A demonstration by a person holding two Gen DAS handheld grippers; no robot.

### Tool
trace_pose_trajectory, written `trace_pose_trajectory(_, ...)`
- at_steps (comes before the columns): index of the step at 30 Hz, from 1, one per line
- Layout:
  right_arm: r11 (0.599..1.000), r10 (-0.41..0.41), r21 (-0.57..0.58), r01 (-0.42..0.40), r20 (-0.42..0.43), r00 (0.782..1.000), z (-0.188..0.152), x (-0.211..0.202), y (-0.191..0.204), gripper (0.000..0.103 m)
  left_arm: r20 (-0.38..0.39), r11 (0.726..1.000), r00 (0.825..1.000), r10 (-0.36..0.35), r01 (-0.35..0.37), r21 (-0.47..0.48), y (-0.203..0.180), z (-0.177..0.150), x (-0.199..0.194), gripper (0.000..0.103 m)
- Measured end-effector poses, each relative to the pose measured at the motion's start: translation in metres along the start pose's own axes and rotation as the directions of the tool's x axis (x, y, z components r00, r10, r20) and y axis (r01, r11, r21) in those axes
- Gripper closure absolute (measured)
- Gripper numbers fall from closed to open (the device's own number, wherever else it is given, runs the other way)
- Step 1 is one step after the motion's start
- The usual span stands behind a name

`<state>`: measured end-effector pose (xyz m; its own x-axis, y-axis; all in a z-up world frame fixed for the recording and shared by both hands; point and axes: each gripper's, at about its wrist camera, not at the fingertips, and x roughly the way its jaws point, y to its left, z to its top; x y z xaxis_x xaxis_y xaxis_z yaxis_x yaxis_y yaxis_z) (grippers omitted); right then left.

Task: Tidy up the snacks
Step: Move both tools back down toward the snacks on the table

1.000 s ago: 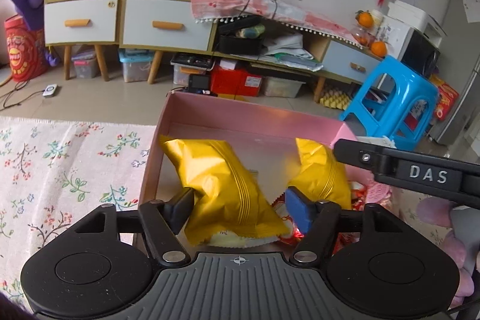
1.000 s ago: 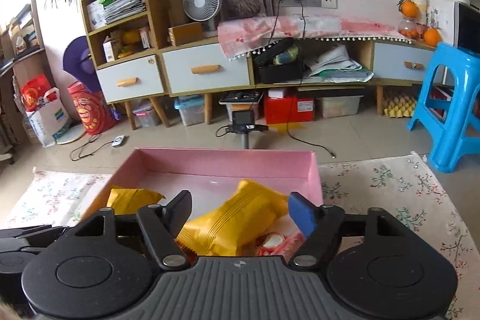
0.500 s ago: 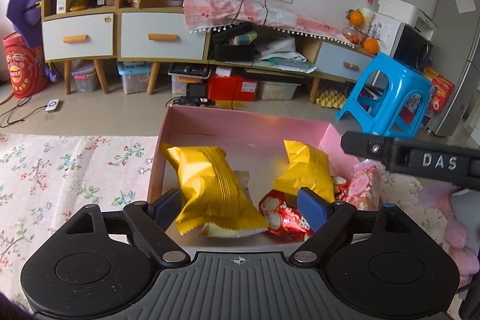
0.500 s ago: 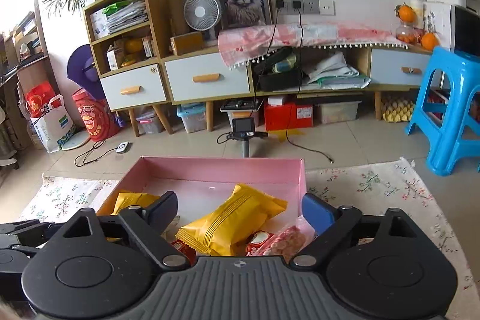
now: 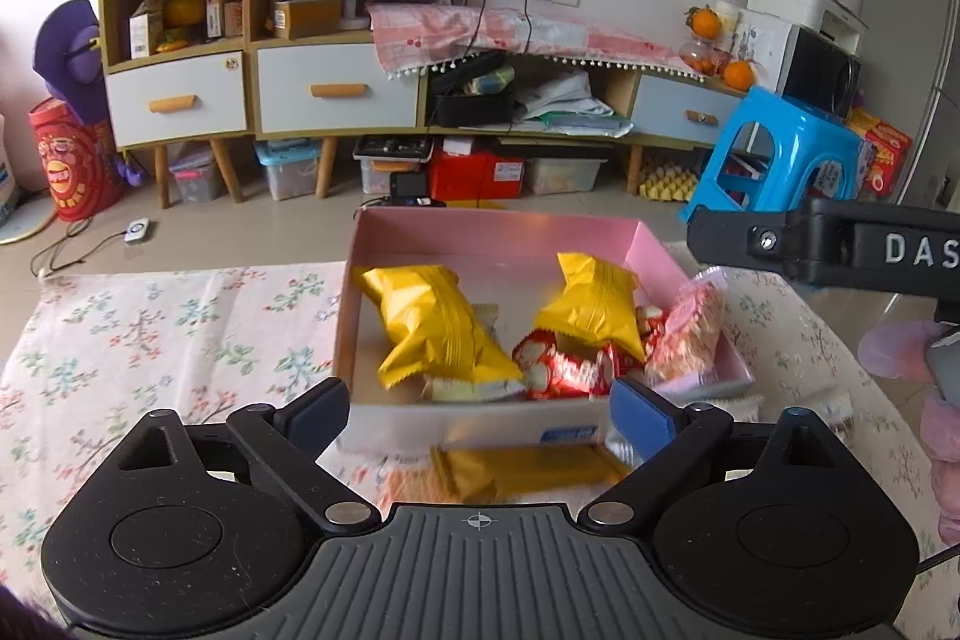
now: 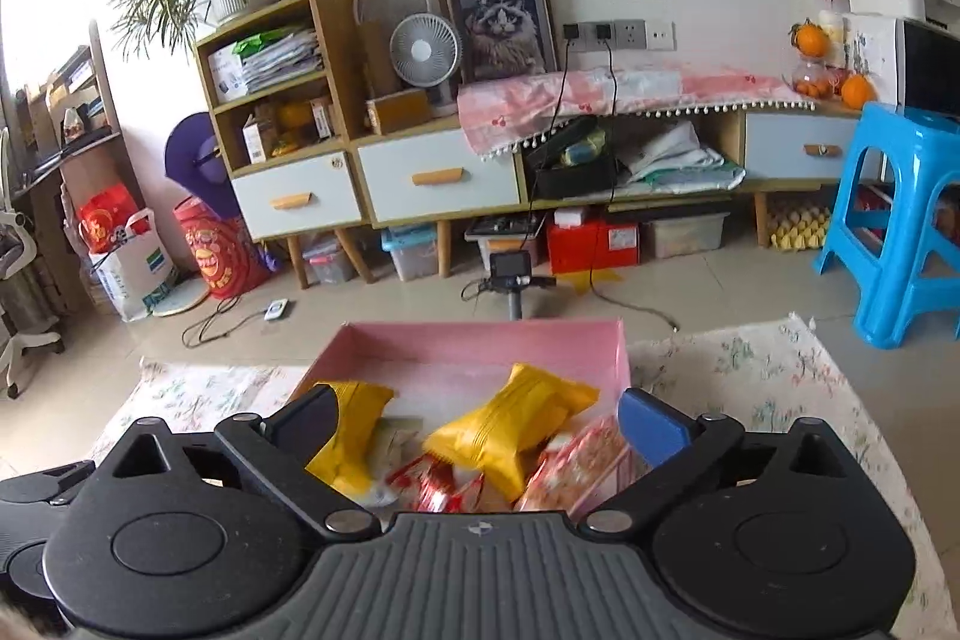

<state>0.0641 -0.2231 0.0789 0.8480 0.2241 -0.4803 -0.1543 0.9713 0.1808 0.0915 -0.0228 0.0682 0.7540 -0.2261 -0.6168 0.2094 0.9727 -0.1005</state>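
Snacks lie heaped in the pink box [image 5: 372, 280] in front of you, which sits on the worktop's flowered cloth [image 5: 180, 328]. Going from the left inside it, you have a yellow packet [image 5: 438, 334] lying along the left wall, a pale wrapper [image 5: 474, 388] poking out from under its near end, a red and white wrapper [image 5: 558, 370] in the middle, a second yellow packet [image 5: 594, 310] propped on top of that, and a pink speckled bag [image 5: 690, 334] leaning on the right wall. Just outside the box's near wall, a flat yellow-brown packet [image 5: 528, 472] rests on the cloth, partly blurred. Your left tool [image 5: 480, 412] sits back from the box with its jaws spread wide; they have just been opening, and nothing is pinched between them, the box wall and that flat packet merely showing in the gap. Your right tool [image 6: 480, 421], seen from its own camera, has likewise just been opening and stands wide with nothing gripped: the two yellow packets and the pink bag lie beyond its fingers, untouched. In the left tool's camera your right tool shows as a black bar marked DAS at the far right, above the box's right corner, with a pink sleeve [image 5: 900, 352] below it.
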Motion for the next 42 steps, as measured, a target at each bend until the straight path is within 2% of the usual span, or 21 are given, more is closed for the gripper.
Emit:
trace_pose_trajectory(7, 0.998, -0.021, -0.059, 0.018, -0.048, 0.999, -0.015, -0.016, 0.014, 0.012, -0.043, 1.000, 0.999, 0.006, -0.007, -0.021, 0.014, -0.013, -0.025, 0.007)
trace_pose_trajectory(15, 0.995, -0.061, -0.086, 0.056, -0.053, 0.997, -0.039, -0.032, 0.012, 0.010, -0.094, 0.996, 0.995, 0.013, -0.022, -0.090, 0.030, -0.037, -0.035, 0.007)
trace_pose_trajectory(19, 0.983, -0.076, -0.173, 0.065, -0.057, 0.995, -0.051, -0.030, 0.015, 0.010, -0.123, 0.998, 0.992, 0.010, -0.018, -0.061, 0.031, -0.048, -0.036, 0.007)
trace_pose_trajectory(23, 0.975, -0.045, -0.220, 0.029, -0.067, 0.997, -0.063, -0.033, 0.014, 0.010, -0.132, 1.000, 0.991, -0.028, 0.025, -0.017, 0.027, -0.056, -0.037, 0.007)
trace_pose_trajectory(27, 0.971, 0.005, -0.236, -0.038, -0.141, 0.990, -0.078, -0.031, 0.011, 0.010, -0.153, 0.997, 0.985, -0.080, 0.082, 0.011, 0.021, -0.061, -0.033, 0.007)
trace_pose_trajectory(31, 0.919, 0.072, -0.371, -0.135, -0.178, 0.981, -0.095, -0.039, 0.009, 0.010, -0.161, 0.991, 0.979, -0.126, 0.133, 0.030, 0.012, -0.061, -0.031, 0.009)
trace_pose_trajectory(34, 0.887, 0.049, -0.441, -0.139, -0.208, 0.977, -0.109, -0.034, 0.005, 0.010, -0.171, 0.986, 0.973, -0.157, 0.165, 0.034, 0.008, -0.062, -0.028, 0.009)
trace_pose_trajectory(38, 0.900, 0.065, -0.401, -0.173, -0.267, 0.961, -0.113, -0.021, -0.002, 0.010, -0.177, 0.979, 0.965, -0.191, 0.200, 0.034, 0.002, -0.064, -0.021, 0.022)
trace_pose_trajectory(42, 0.909, 0.055, -0.384, -0.160, -0.270, 0.961, -0.111, -0.015, -0.008, 0.010, -0.188, 0.976, 0.960, -0.206, 0.215, 0.027, 0.001, -0.067, -0.012, 0.036)
